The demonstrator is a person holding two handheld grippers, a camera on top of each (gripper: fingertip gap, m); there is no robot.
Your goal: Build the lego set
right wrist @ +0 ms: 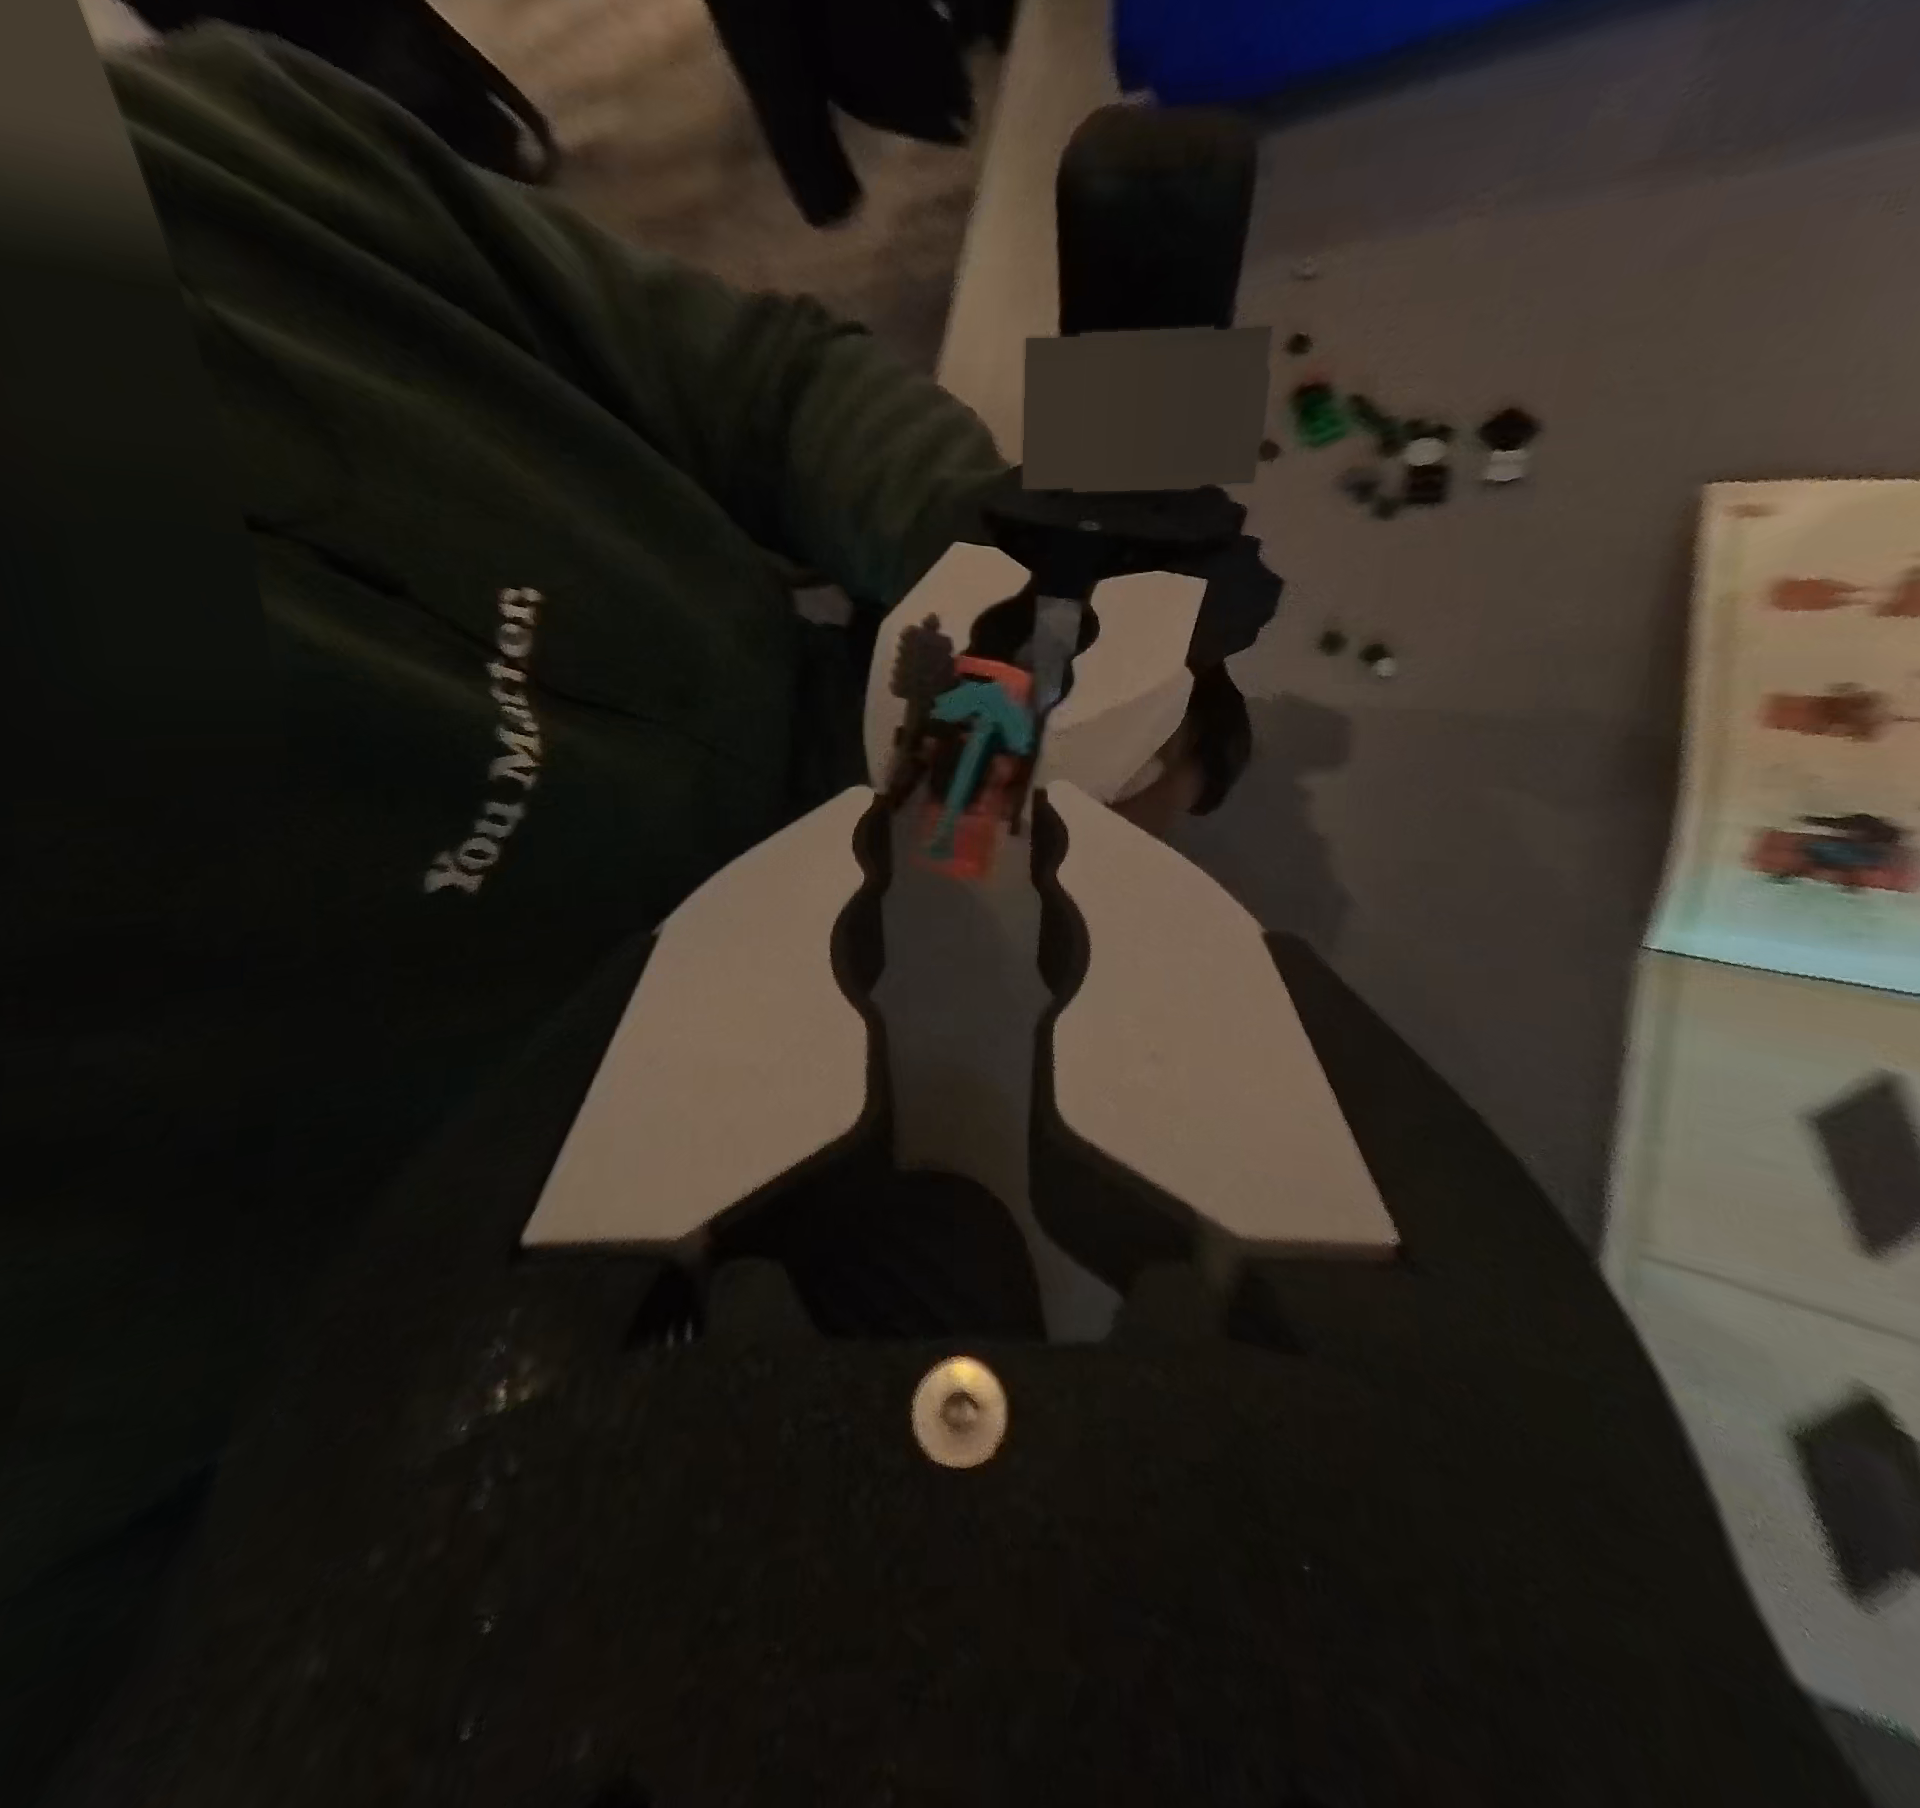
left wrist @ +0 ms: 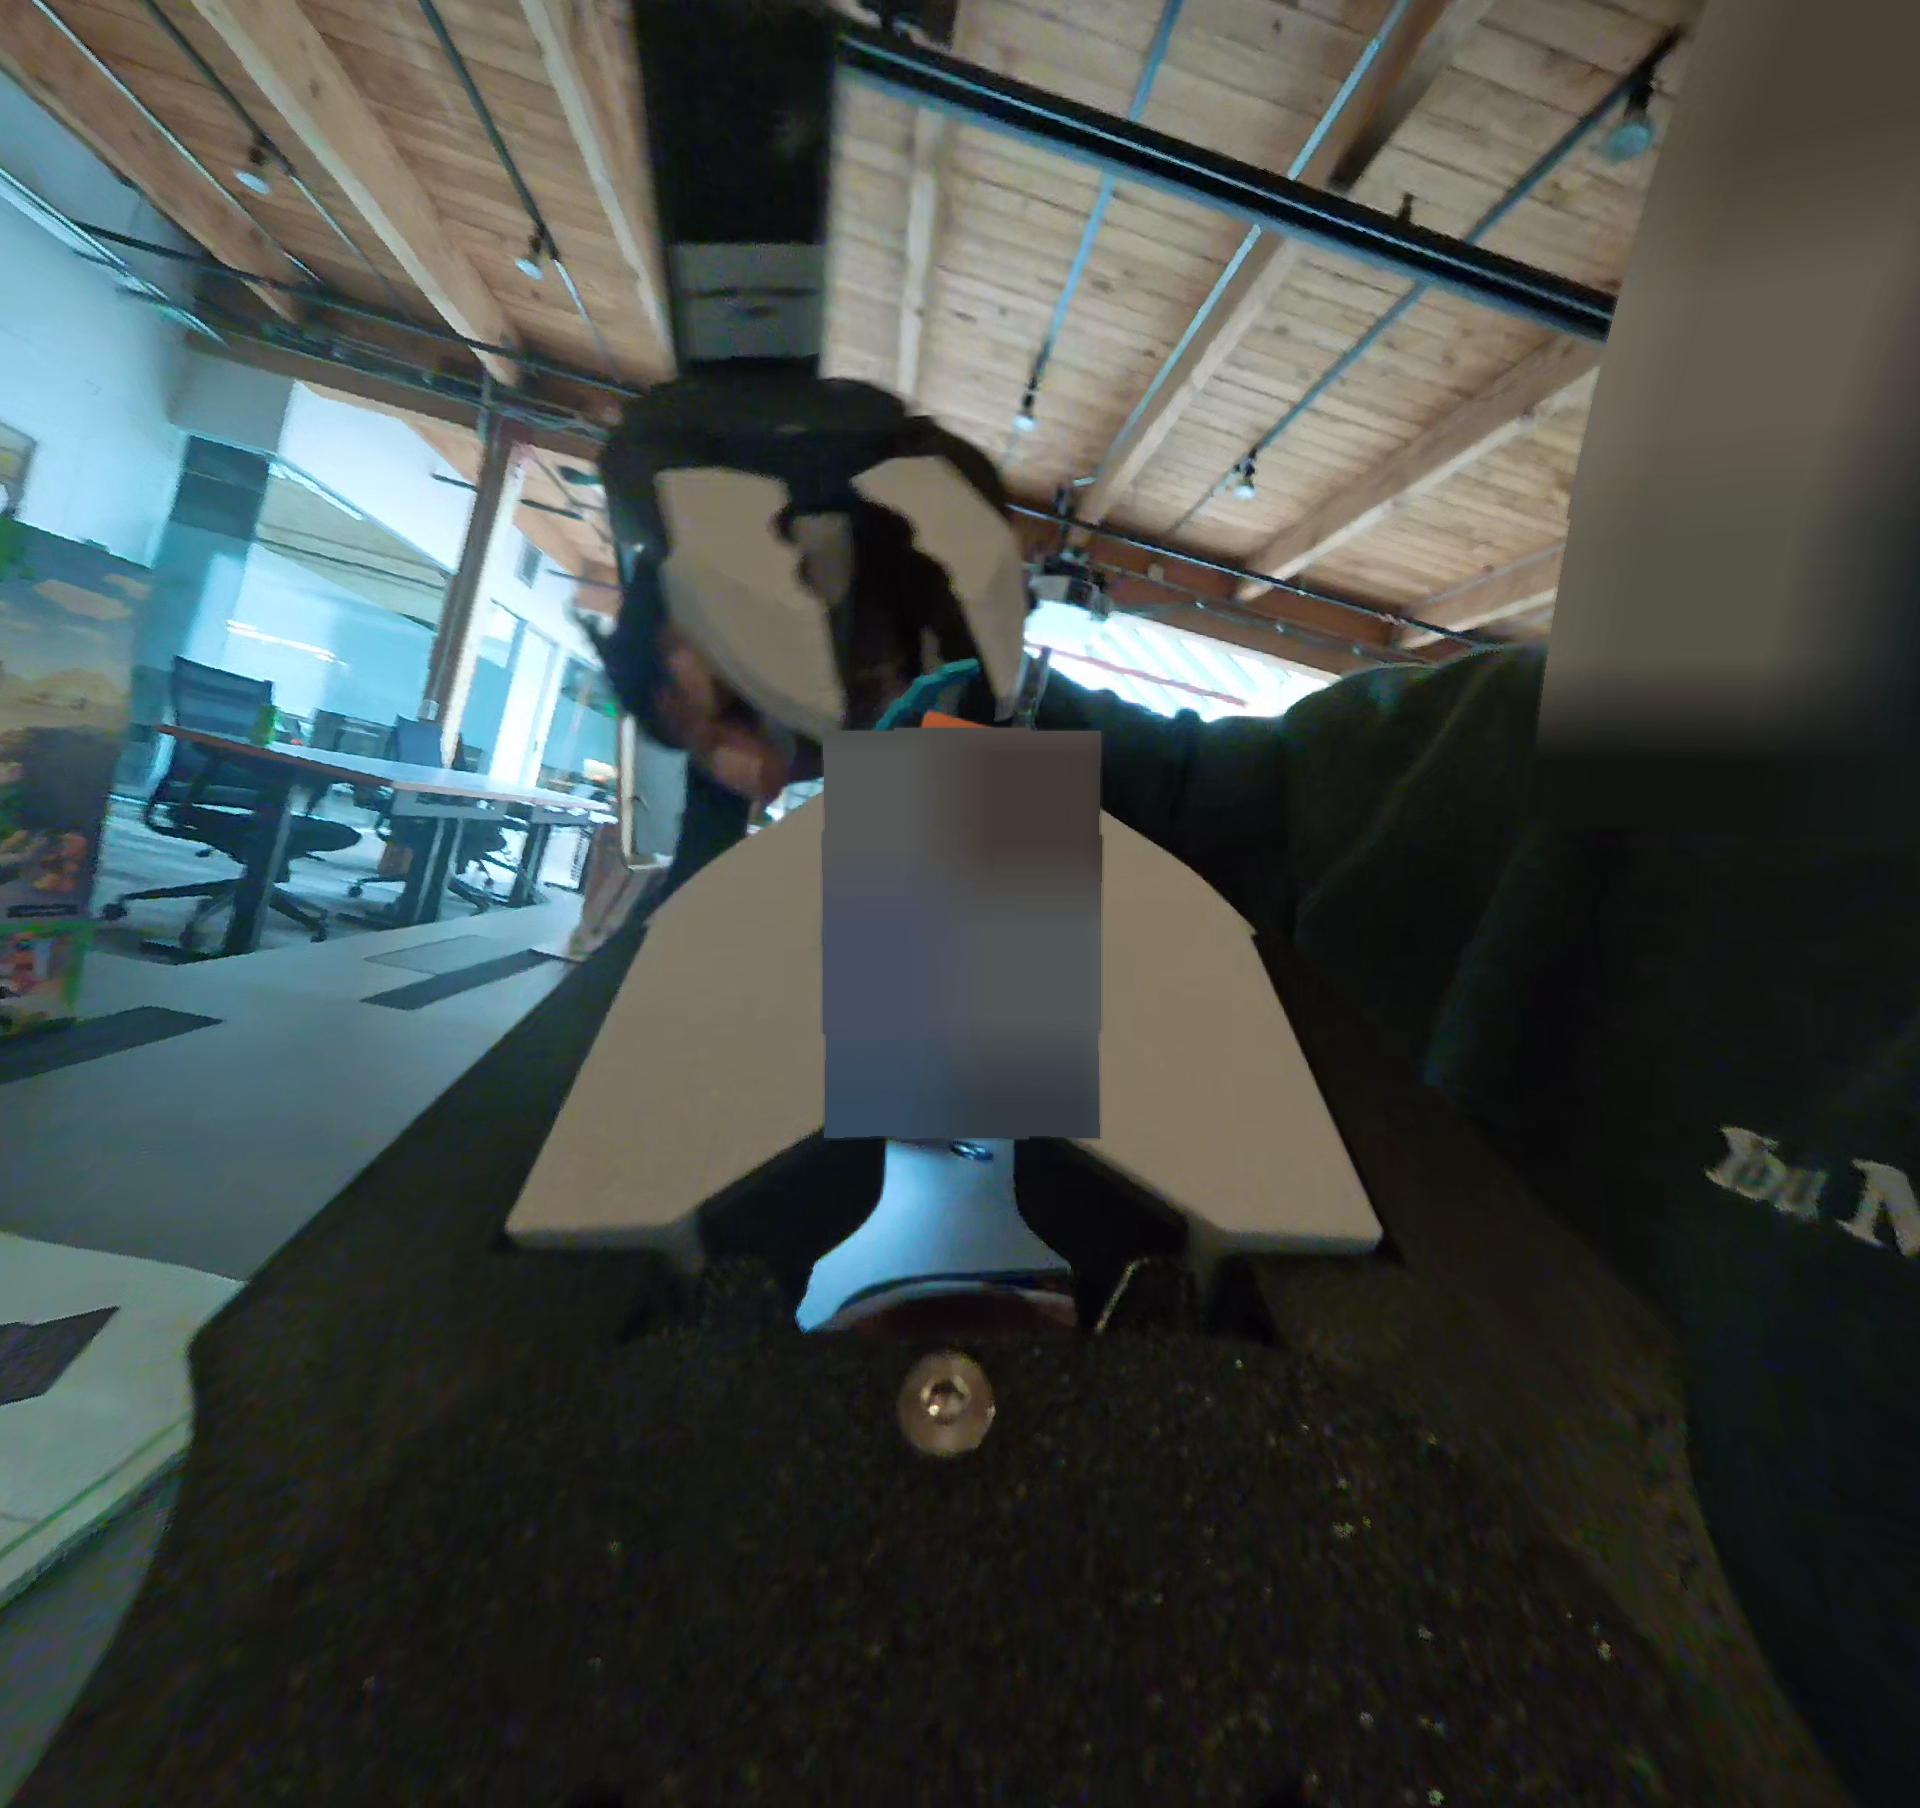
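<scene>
A small teal and orange-red lego assembly [right wrist: 971, 771] is held up in the air between the two grippers, which face each other tip to tip. In the right wrist view my right gripper [right wrist: 961, 808] is closed on its near end. The left gripper [right wrist: 1003, 761] comes in from the far side, with its white fingers flanking the assembly. In the left wrist view, which looks up at the ceiling, a blurred patch hides my left gripper's tips [left wrist: 961, 808]. Above the patch are the right gripper [left wrist: 925, 698] and a teal edge of the assembly [left wrist: 935, 690].
Several loose lego pieces [right wrist: 1403, 454] lie on the grey table [right wrist: 1558, 252]. An instruction booklet [right wrist: 1818, 709] lies at the right, and it also shows in the left wrist view [left wrist: 83, 1395]. A person's dark green sleeve [right wrist: 520, 356] fills the left. A lego box [left wrist: 42, 771] stands far left. Left and right tips are no more than a few centimetres apart.
</scene>
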